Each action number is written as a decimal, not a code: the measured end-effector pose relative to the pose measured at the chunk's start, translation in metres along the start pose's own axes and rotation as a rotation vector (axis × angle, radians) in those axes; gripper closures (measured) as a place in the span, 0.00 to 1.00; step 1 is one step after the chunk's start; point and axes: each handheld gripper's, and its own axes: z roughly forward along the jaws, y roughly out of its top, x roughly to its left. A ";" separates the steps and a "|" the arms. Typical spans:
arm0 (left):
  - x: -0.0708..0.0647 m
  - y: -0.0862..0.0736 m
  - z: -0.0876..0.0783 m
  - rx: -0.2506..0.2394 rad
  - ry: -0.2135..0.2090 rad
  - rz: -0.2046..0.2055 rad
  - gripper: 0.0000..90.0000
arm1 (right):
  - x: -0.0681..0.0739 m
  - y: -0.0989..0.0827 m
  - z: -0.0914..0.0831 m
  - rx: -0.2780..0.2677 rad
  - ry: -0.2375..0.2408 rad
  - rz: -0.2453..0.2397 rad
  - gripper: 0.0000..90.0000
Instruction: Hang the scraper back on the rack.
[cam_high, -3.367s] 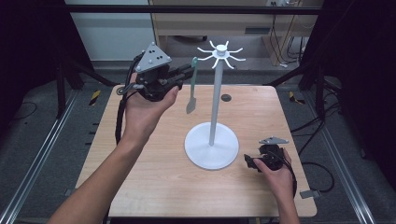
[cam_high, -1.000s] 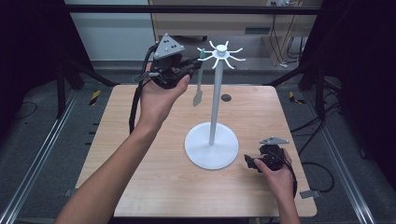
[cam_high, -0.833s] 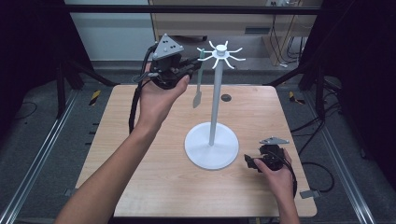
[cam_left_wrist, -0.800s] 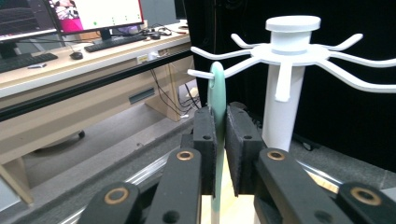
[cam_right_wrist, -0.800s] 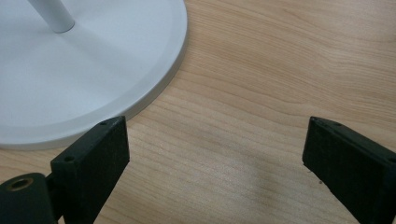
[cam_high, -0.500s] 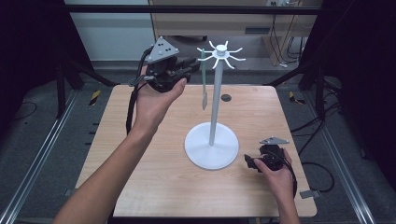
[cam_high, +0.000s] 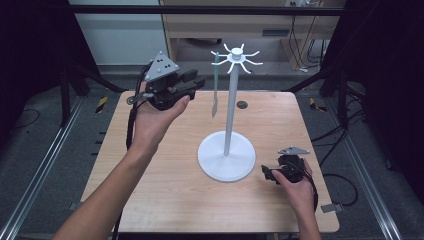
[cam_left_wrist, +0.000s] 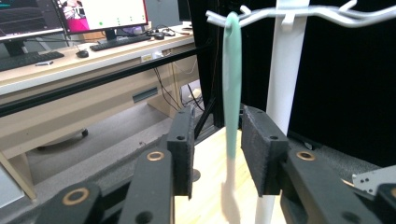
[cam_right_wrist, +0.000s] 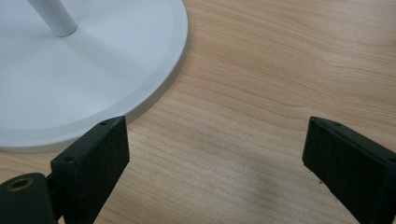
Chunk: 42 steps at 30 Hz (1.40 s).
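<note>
no readable text, monitor screens (cam_left_wrist: 100, 11) in left gripper view too blurred to make out

The wooden table (cam_high: 165, 185) carries a white stand (cam_high: 227, 160) with a round base, placed a little right of the middle. The right gripper (cam_high: 272, 174) rests on the wood just beside this base — near the right edge.
</note>
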 end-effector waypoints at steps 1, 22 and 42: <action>0.000 -0.002 0.000 0.006 -0.007 -0.003 0.68 | 0.000 0.000 0.000 -0.002 0.001 0.003 0.09; -0.007 -0.044 -0.009 0.047 -0.004 0.042 0.18 | 0.001 0.001 -0.002 -0.007 -0.008 -0.003 0.09; -0.012 -0.106 -0.022 0.128 -0.034 0.043 0.10 | 0.002 0.001 -0.003 -0.002 -0.007 0.003 0.09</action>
